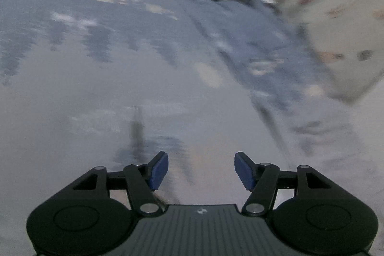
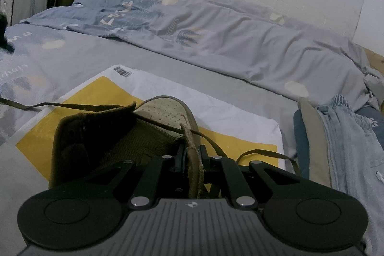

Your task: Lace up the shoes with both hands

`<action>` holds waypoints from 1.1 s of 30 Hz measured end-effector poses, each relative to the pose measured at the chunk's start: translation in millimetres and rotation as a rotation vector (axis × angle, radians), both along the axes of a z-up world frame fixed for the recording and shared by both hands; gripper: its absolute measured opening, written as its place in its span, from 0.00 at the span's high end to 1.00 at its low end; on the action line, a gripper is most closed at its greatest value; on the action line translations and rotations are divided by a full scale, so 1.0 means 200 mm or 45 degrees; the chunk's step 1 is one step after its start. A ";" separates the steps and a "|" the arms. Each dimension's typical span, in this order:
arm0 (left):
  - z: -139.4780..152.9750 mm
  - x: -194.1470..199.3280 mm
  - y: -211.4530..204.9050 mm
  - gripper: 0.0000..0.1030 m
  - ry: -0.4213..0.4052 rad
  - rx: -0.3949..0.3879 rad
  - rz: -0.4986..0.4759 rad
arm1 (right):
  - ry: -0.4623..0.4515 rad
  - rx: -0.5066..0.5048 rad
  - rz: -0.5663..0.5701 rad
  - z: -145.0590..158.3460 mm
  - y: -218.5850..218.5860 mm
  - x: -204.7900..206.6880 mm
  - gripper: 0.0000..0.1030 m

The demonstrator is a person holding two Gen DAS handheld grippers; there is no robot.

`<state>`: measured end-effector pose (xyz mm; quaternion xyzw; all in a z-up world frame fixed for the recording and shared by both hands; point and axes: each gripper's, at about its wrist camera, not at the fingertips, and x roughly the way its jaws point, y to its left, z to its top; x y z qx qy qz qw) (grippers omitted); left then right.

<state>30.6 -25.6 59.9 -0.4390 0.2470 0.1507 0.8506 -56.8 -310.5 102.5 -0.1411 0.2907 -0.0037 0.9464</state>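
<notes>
Shoe [image 2: 134, 133] is sitting on a white and yellow bag [image 2: 240, 116] on the bed [image 2: 168, 68], and our right gripper [image 2: 192, 157] is clamped shut on the frayed edge strip of the shoe's opening, right where the eyelets would be. Left gripper [image 1: 201, 169] has its blue pads standing apart with nothing between them, and its view is just blurred bedding, no shoe or lace in sight at all.

So our read is that the right hand is the anchor here, holding the flap steady, and the left needs to go fetch a lace end. One lace [image 2: 72, 107] trails off to the left across the bag and onto the sheet, another loops out to the right near the folded clothes [image 2: 340, 140]. We'd go for the left one, since it's on that hand's side. Pinch it close to the tip so it doesn't flop when we aim for an eyelet, and keep the right grip firm so the shoe doesn't skid on the slick bag.

Room-wise, the left side is open sheet, plenty of space to swing in. Right side is tighter with the clothes pile just beside the bag edge. Rumpled duvet [image 2: 216, 30] behind is well apart, no bother.
</notes>
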 end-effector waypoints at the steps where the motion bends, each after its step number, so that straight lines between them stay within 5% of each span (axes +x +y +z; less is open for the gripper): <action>1: -0.01 0.00 -0.03 0.42 -0.035 -0.038 -0.058 | 0.000 0.000 0.000 0.00 0.00 0.00 0.94; 7: -0.13 0.07 -0.29 0.42 -0.077 -0.339 -0.467 | 0.009 -0.004 -0.004 -0.02 0.00 0.01 0.94; 12: -0.20 0.08 -0.47 0.42 -0.054 -0.470 -0.638 | 0.001 0.023 -0.003 -0.01 -0.01 0.00 0.94; 24: -0.29 0.11 -0.59 0.44 0.004 -0.593 -0.583 | -0.010 0.053 -0.002 0.00 -0.03 -0.01 0.94; 33: -0.34 0.13 -0.58 0.79 0.060 -0.625 -0.498 | -0.025 0.060 -0.009 -0.01 -0.03 0.00 0.94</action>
